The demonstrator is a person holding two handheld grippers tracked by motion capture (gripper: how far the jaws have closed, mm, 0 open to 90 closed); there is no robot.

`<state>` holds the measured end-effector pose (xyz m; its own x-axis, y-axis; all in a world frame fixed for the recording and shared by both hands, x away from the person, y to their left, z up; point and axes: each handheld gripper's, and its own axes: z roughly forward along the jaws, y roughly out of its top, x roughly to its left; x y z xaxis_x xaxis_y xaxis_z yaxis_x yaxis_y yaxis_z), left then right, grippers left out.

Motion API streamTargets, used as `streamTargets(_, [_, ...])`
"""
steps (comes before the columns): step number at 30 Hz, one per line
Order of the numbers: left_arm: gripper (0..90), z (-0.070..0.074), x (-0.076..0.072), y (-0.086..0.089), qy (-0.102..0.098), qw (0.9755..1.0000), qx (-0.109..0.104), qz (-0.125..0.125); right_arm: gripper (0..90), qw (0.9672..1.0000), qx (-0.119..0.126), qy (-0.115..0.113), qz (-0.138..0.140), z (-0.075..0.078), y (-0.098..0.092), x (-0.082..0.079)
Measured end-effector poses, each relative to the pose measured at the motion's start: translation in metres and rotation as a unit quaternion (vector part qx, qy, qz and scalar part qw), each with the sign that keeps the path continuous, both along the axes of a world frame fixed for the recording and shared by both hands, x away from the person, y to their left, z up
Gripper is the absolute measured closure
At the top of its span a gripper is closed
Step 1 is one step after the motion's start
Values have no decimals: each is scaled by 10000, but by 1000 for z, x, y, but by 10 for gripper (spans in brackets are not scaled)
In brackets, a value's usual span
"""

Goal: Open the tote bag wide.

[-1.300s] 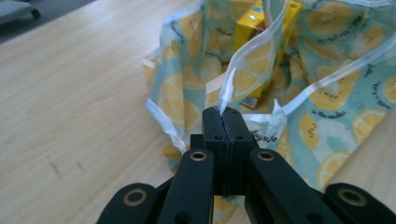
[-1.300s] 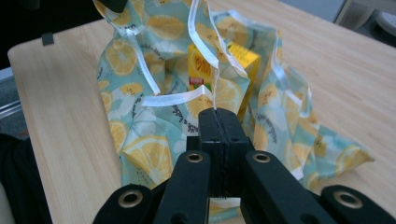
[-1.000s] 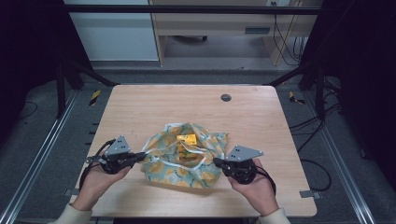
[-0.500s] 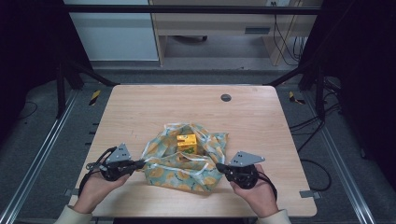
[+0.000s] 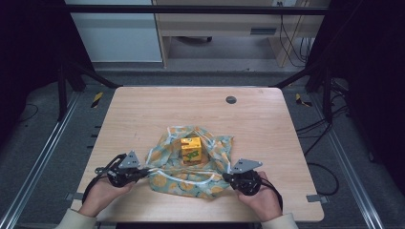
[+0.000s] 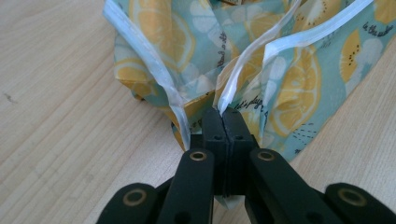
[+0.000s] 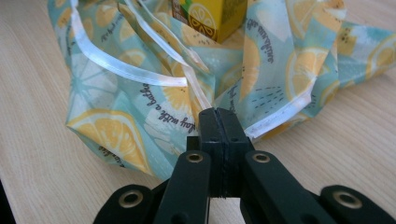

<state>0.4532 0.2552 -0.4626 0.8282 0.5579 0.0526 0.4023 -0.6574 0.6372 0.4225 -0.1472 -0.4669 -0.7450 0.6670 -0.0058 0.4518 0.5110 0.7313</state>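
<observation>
Pale wooden bench (image 5: 143,114) carries a lemon-print cloth (image 5: 191,167) near its front edge, a yellow carton (image 5: 191,150) standing on it. Left gripper (image 5: 143,172) and right gripper (image 5: 225,177) each have jaws pinching a cloth edge at opposite sides.

The cloth (image 5: 191,174) is pale teal, printed all over with yellow and orange lemon slices, a few white ones, small dark dashes and lines of dark script; a white band runs along its hem. The small carton (image 5: 191,150) on it is yellow and orange with a green mark on its front and a lemon-slice picture. The worktop (image 5: 157,112) is light wood with fine grain. The fingers (image 6: 225,135) are matt black with brass-coloured rivets.
</observation>
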Motion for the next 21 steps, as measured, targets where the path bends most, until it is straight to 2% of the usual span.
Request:
streamTargets(8, [896,-2,0,-2,-15,10000,24,19,899,10000,-19,52,-40,-3,-1,1])
streamTargets(11, [895,-2,0,-2,-33,10000,14,34,869,10000,16,27,-69,-3,-2,1])
streamTargets(12, [895,-2,0,-2,-46,10000,8,47,809,9999,64,2,-109,-3,-3,1])
streamTargets(13, [893,-2,0,-2,-46,10000,8,47,809,9999,64,2,-109,-3,-3,1])
streamTargets(14, [893,-2,0,-1,-81,9999,-41,87,730,9998,145,-74,-141,0,-4,0])
streamTargets(16, [892,-2,0,-1,-103,9999,-46,93,633,9996,178,-134,-198,4,-5,-1])
streamTargets(17, [891,-2,0,-1,-103,9999,-46,93,633,9996,178,-134,-198,4,-5,-1])
streamTargets(18, [891,-2,0,-1,-111,9999,-49,102,549,9991,133,-314,-256,10,-5,-3])
streamTargets(21, [891,-2,0,-1,-112,9999,-62,111,440,9984,114,-478,-292,18,-4,-5])
